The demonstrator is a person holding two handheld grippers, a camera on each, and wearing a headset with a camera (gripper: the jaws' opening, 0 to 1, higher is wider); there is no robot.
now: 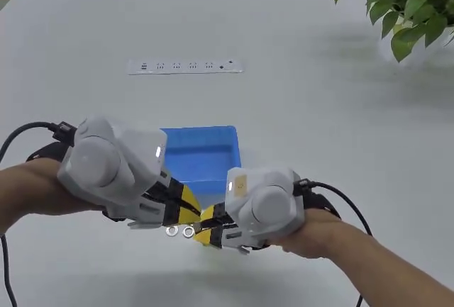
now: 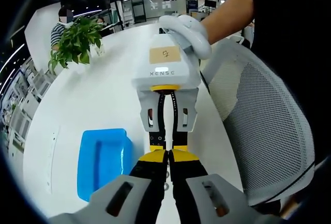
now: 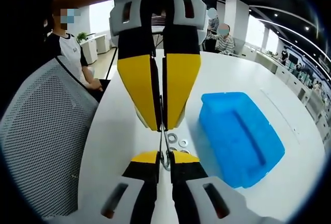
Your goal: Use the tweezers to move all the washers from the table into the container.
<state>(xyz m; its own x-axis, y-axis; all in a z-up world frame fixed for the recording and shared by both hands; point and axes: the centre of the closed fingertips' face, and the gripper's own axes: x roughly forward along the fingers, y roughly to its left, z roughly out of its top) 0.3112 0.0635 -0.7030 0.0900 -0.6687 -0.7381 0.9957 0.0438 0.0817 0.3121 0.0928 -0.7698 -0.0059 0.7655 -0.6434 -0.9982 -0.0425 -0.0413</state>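
Beside container: right gripper jaws clenched on tweezers; left gripper jaws clenched, nose-to-nose. Washers on surface. Step looks like readying the tweezers; next, pinch one washer.

Your container is bright blue on a plain white table. Beside the container, the washers and tweezers are silvery. Your left gripper and right gripper are pale grey, with yellow-and-black jaws. Beyond the container, the plant is green.

Tweezers between yellow fingers, two washers beside blue container
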